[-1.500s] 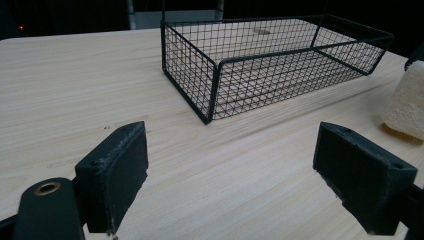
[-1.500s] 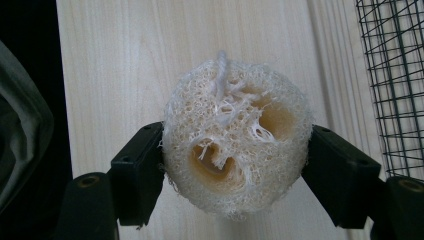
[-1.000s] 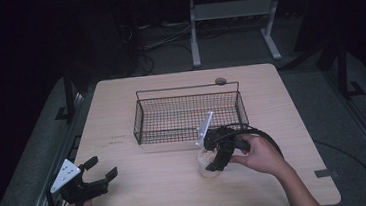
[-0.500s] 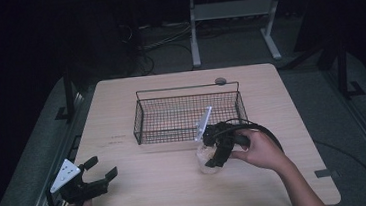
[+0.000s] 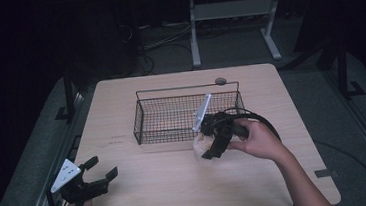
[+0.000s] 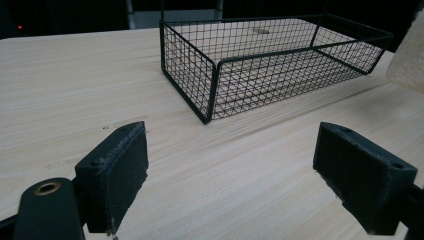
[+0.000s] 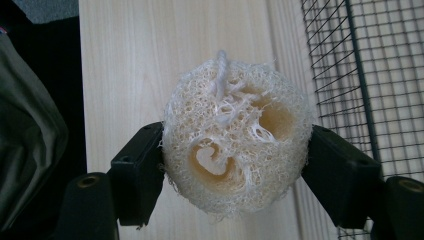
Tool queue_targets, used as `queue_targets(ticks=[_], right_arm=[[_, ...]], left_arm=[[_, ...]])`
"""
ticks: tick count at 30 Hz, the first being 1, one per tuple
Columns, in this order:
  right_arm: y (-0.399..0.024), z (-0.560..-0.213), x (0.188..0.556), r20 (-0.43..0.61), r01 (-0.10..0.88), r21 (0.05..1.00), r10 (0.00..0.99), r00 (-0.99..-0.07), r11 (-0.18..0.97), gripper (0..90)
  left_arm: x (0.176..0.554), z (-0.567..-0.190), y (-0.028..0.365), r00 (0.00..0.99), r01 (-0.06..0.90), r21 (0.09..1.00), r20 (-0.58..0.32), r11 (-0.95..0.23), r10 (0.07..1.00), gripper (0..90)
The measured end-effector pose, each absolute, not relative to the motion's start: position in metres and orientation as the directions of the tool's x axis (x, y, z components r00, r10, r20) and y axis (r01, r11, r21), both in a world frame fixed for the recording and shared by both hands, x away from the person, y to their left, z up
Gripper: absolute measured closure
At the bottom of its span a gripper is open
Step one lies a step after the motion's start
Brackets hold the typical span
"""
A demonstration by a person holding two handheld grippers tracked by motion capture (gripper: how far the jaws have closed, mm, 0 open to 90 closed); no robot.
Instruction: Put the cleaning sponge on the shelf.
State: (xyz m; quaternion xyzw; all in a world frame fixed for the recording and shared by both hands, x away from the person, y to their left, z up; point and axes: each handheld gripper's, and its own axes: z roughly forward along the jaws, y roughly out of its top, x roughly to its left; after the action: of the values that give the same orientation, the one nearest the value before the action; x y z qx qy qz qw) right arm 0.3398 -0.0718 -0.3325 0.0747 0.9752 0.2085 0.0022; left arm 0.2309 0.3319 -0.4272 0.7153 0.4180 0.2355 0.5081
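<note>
A pale loofah sponge (image 7: 232,137) sits squeezed between the pads of my right gripper (image 7: 235,160), held above the table just in front of the black wire basket (image 5: 187,113). From above, the right gripper (image 5: 211,144) and the loofah (image 5: 200,142) hang near the basket's front right corner. My left gripper (image 5: 99,171) rests at the table's front left, jaws wide apart, nothing between them. In the left gripper view its pads (image 6: 117,170) frame bare tabletop, with the basket (image 6: 260,65) beyond and the loofah (image 6: 410,55) at the right edge.
The light wooden table (image 5: 178,188) has bare room in front of the basket and between the two hands. A small round grey disc (image 5: 220,81) lies behind the basket. A metal stand (image 5: 228,13) and cables are on the floor beyond the table.
The right gripper has lifted the loofah off the table and drawn closer to the basket's front wall. The left gripper has kept still.
</note>
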Motion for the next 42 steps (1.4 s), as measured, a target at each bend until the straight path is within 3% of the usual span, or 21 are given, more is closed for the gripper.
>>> queue_targets(ticks=[42], right_arm=[[-0.067,-0.289,0.393,0.018,0.192,0.368,0.200,-0.980,0.910,27.9]], left_arm=[[0.232,-0.428,0.331,0.543,0.358,0.924,-0.090,-0.133,0.835,13.8]])
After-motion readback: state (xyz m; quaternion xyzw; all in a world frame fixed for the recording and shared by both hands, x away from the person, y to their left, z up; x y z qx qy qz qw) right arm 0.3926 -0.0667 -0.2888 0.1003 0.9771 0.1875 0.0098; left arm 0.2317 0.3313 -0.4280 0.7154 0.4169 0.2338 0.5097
